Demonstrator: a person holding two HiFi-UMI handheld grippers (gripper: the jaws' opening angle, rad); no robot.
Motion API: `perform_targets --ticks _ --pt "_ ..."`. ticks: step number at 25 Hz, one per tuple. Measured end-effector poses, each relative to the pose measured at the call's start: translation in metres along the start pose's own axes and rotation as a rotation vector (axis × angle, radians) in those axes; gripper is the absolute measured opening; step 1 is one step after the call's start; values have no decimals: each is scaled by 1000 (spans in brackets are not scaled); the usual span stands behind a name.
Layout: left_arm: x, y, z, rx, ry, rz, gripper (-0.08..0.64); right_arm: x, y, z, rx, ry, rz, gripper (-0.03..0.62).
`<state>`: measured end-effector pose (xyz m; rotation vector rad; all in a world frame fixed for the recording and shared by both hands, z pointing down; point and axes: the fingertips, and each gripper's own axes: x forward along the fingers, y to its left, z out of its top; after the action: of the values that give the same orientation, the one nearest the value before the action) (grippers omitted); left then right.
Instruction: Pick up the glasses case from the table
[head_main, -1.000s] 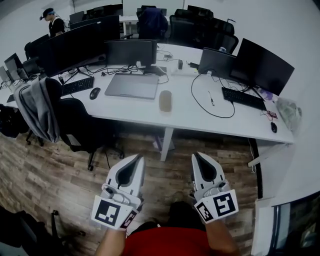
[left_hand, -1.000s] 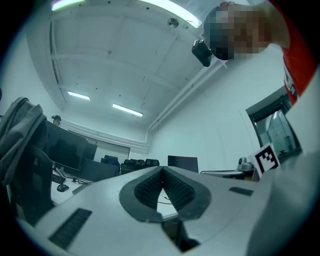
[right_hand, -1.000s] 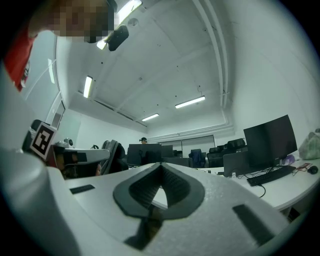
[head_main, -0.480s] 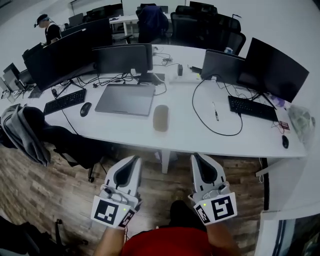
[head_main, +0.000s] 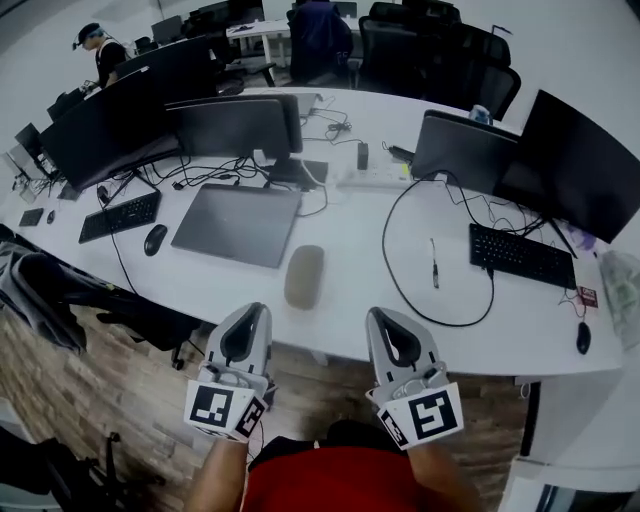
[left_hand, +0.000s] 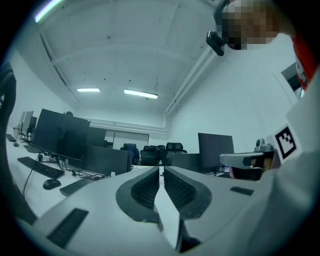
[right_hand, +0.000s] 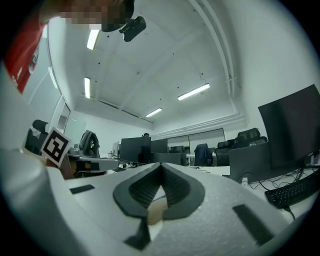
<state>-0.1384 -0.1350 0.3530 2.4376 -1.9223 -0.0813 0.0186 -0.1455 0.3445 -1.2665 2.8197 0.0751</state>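
No brand or lettering can be read anywhere; the only printed marks are the black-and-white square patterns on the marker cube (head_main: 222, 412) of the left gripper (head_main: 248, 312) and on the marker cube (head_main: 425, 415) of the right gripper (head_main: 386, 316). In its own view the left gripper has its ribbed pads drawn together to a thin slit, closed on nothing. The right gripper's own view shows its jaws meeting at the tips, likewise closed. Both point level toward the white counter (head_main: 350, 215), side by side, with their tips at the counter's near edge in the head view. The glasses case (head_main: 304, 277), a rounded grey-tan oblong, lies flat on the counter close to that near edge, ahead of the grippers and between the two lines they point along, a little nearer the left one, touched by neither. It sits just beside the near right corner of a closed grey laptop (head_main: 237, 222). A black cable (head_main: 384, 255) loops across the counter to the case's right, with a pen (head_main: 434, 270) inside the loop, and a mouse (head_main: 154, 239) and keyboard (head_main: 120, 216) lie left of the laptop.
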Motion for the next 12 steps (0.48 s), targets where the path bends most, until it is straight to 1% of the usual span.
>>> perform_targets --ticks 3,5,8,12 --pt "28 5 -14 -10 39 39 14 16 -19 -10 14 16 23 4" --pt "46 8 -28 -14 64 43 17 25 -28 -17 24 29 29 5" --pt "72 10 -56 -28 110 24 122 37 -39 -26 33 45 34 5" --pt "104 13 -93 -41 231 36 224 49 -51 -35 37 65 27 4"
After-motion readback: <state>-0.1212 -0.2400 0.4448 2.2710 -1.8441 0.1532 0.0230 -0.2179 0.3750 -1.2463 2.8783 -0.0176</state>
